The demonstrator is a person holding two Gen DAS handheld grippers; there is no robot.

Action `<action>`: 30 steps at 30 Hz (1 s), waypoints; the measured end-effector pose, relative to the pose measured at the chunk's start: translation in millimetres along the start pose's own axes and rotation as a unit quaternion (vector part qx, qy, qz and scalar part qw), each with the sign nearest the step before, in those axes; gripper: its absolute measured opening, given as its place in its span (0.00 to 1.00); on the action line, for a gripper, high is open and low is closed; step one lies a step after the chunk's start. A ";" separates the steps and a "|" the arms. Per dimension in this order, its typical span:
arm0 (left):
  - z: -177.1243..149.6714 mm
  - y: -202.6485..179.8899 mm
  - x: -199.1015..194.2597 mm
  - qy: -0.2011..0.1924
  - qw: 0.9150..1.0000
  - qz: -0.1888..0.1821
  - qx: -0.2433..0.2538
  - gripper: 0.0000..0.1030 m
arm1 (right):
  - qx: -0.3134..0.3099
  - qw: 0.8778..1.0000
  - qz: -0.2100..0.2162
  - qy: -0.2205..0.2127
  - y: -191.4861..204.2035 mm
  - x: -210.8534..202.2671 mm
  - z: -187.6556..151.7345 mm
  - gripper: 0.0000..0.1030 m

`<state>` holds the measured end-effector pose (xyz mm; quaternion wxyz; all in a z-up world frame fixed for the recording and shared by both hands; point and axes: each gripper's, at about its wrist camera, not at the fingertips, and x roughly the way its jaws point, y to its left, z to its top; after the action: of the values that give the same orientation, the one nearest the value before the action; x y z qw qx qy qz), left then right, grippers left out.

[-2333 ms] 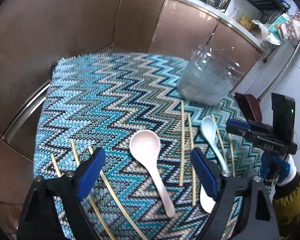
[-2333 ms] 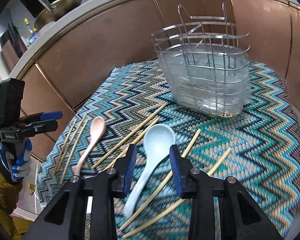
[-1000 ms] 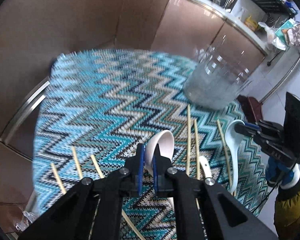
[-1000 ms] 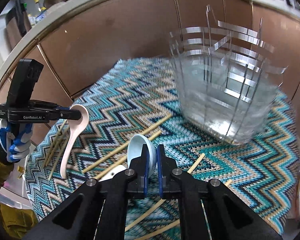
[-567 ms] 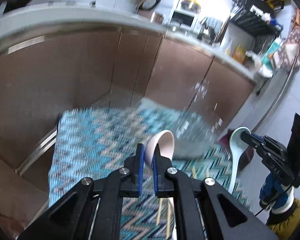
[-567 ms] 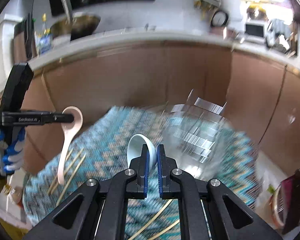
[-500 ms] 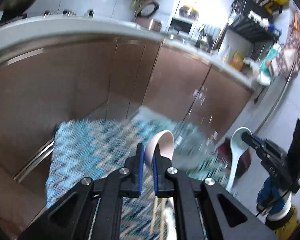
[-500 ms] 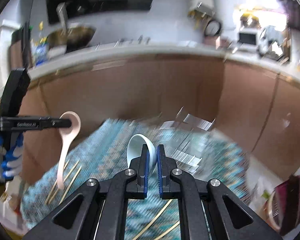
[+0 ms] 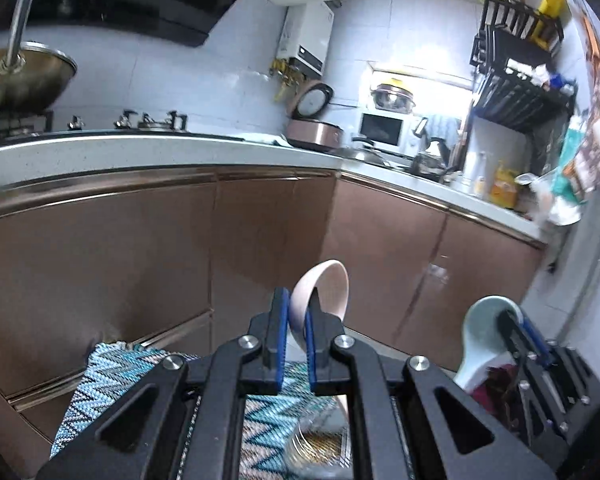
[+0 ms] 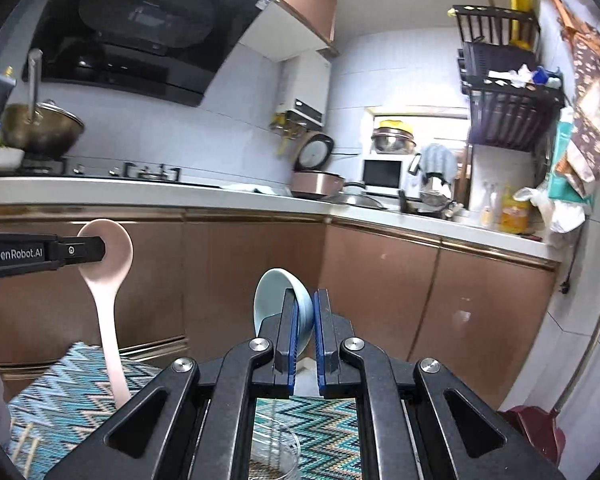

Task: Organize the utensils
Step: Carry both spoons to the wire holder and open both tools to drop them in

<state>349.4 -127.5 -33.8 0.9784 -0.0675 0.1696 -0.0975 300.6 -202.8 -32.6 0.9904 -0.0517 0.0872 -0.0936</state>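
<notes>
Hanging high above the zigzag cloth (image 10: 80,392), both spoons have left the table where they lay a couple of seconds ago, and both cameras now tip up toward the kitchen counter (image 10: 220,196) instead of down at the cloth. At the left, the left gripper (image 9: 296,312) is clamped nearly shut on the bowl of the pink spoon (image 9: 324,288); seen from the right wrist camera, its handle dangles straight down toward the near left part of the cloth. To the right, the right gripper (image 10: 302,316) is likewise pinched close on the bowl of the pale blue spoon (image 10: 276,300), handle dropping below the fingers. Low between the arms of each gripper shows a glimpse of the clear utensil holder (image 10: 276,452), sitting on the cloth roughly beneath the spoons. So the pickup looks done, and the likely next step is lowering each handle into the holder. A few chopsticks (image 10: 26,446) remain at the near left edge, so the sorting seems far from finished.
</notes>
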 end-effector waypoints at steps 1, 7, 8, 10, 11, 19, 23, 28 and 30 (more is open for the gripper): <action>-4.0 -2.9 2.7 -0.005 1.000 0.007 0.003 0.07 | 0.000 1.000 -0.009 -0.001 -0.3 2.7 -6.2 0.07; -38.2 -15.6 19.3 -0.031 0.998 0.048 0.020 0.07 | 0.001 1.000 -0.026 -0.003 4.2 13.4 -35.6 0.07; -43.1 -17.8 20.1 -0.035 0.998 0.053 0.023 0.07 | 0.002 1.000 -0.025 -0.001 6.1 14.5 -40.3 0.07; -54.0 -20.2 22.4 -0.039 0.997 0.059 0.031 0.07 | 0.003 1.000 -0.024 0.007 8.9 15.1 -51.8 0.07; -59.0 -21.1 23.9 -0.038 0.997 0.061 0.034 0.07 | 0.003 1.000 -0.025 0.011 10.7 15.8 -57.6 0.07; -86.3 -22.5 29.4 -0.014 0.997 0.059 0.049 0.11 | 0.002 0.999 -0.015 0.043 21.4 13.5 -87.0 0.37; -88.4 -16.4 25.2 0.000 0.998 0.047 0.041 0.18 | -0.002 0.999 -0.014 0.042 22.8 4.6 -83.1 0.41; -82.5 -14.6 7.7 -0.005 0.998 0.040 0.040 0.30 | 0.011 0.999 -0.017 0.046 15.0 -10.6 -76.6 0.46; -79.7 -13.3 -5.4 -0.010 0.998 0.036 0.045 0.34 | 0.012 0.999 -0.019 0.049 12.9 -18.3 -74.5 0.46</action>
<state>314.7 -147.2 -104.3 0.9849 -0.0180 0.1578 -0.0688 271.6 -193.1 -104.1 0.9836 -0.0368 0.1330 -0.1157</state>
